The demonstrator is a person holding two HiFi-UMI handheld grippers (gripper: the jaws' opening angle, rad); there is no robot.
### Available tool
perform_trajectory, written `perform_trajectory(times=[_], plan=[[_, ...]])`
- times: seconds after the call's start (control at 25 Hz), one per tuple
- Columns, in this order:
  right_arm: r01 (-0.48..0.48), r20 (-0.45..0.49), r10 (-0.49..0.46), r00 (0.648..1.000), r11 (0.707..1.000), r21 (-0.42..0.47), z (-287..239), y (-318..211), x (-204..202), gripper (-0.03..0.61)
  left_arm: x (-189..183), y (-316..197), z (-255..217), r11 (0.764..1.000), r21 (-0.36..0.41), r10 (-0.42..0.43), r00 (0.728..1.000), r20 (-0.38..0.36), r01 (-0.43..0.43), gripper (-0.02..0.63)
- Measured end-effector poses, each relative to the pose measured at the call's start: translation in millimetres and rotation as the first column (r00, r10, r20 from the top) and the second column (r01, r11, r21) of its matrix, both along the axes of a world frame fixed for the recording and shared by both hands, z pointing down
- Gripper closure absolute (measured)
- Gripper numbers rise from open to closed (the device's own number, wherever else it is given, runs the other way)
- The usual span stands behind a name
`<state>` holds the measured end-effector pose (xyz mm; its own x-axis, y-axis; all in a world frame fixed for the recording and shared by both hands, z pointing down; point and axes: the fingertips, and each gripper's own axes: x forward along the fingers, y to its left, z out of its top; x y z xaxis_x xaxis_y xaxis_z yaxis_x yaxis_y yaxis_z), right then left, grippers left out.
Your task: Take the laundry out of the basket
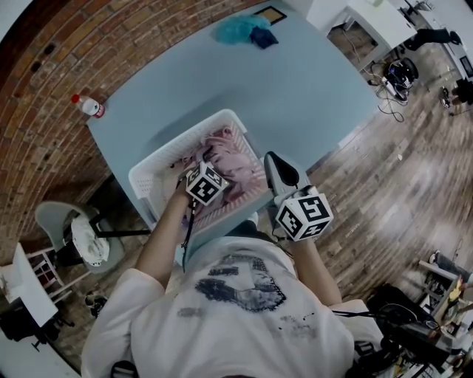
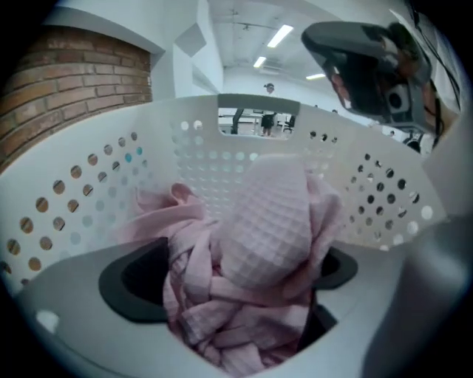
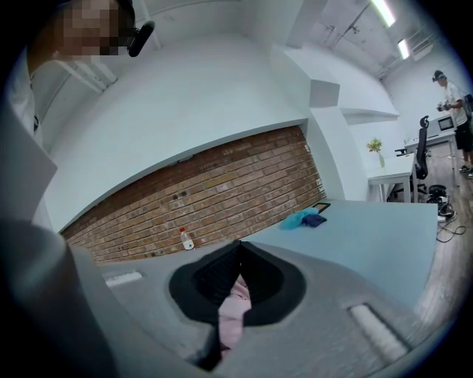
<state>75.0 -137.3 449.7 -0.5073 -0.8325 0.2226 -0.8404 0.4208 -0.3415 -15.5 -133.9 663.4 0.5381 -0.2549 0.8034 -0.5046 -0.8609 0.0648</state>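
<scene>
A white perforated basket (image 1: 148,173) stands at the near edge of the light blue table (image 1: 310,88). Pink waffle-weave laundry (image 1: 233,159) lies bunched inside it. My left gripper (image 1: 201,159) is down in the basket, pointing steeply into the pile. In the left gripper view its jaws stand wide, the pink laundry (image 2: 266,229) heaped between the dark pads (image 2: 137,284), and the basket wall (image 2: 89,207) rises all around. My right gripper (image 1: 271,158) hovers at the basket's right rim, shut, with no cloth hanging from it. Its closed tips (image 3: 238,251) show a sliver of pink below them.
A small white bottle with a red cap (image 1: 90,107) stands at the table's left corner by the brick wall. Teal and dark blue cloths (image 1: 244,29) lie at the far end next to a dark frame (image 1: 270,13). A grey chair (image 1: 70,229) is on the floor left.
</scene>
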Motion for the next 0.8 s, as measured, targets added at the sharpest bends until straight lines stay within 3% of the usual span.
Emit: perform_trajectory(times=[0.2, 0.4, 0.8], plan=[[-0.002, 0.003, 0.002, 1.0, 1.0, -0.013, 3, 2, -2, 0.58, -1, -3, 11, 1.0, -0.015, -0.025, 1.0, -0.007, 0.025, 0.067], [0.005, 0.01, -0.005, 1.0, 1.0, -0.031, 6, 4, -6, 0.58, 0, -9, 17, 0.998, 0.031, -0.05, 0.999, -0.008, 0.05, 0.071], [0.006, 0.023, -0.005, 1.0, 0.999, -0.044, 6, 7, -9, 0.58, 4, -4, 13, 0.996, 0.089, -0.007, 1.0, 0.01, 0.006, 0.206]])
